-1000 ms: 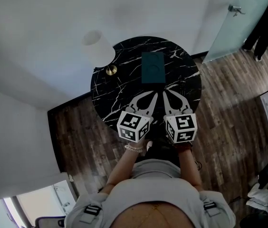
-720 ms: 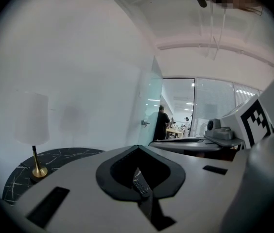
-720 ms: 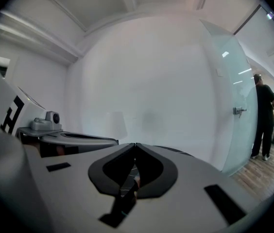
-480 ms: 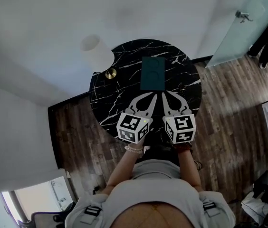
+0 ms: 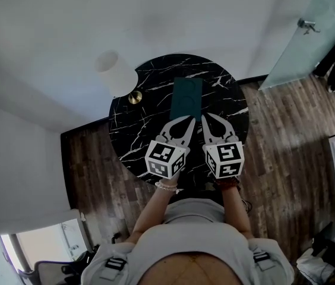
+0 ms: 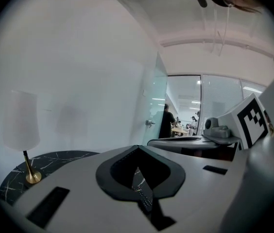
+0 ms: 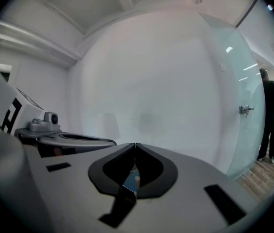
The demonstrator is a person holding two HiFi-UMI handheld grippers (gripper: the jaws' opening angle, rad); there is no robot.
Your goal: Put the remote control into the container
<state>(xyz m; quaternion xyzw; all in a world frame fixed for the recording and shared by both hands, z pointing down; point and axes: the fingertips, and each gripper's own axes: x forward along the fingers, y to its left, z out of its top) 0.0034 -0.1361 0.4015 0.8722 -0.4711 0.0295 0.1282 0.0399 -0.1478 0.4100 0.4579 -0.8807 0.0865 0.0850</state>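
The left claw [image 5: 189, 118] and right claw [image 5: 204, 117] are both clenched on nothing, tips just short of the teal container [image 5: 186, 94] at the counter's [image 5: 135, 132] far middle; no remote shows in any view; the step is probably to find it, so the person should look in and around the container, then spread one claw before reaching.

One round black marble tabletop [image 5: 138, 129] carries one white-shaded lamp [image 5: 115, 74] and one dark green box [image 5: 186, 98]. Two tools reach over it, the left tool [image 5: 190, 119] and the right tool [image 5: 204, 117], each bearing one marker cube [image 5: 166, 158], two cubes in all. One frosted glass door [image 5: 301, 46] stands at the far right.
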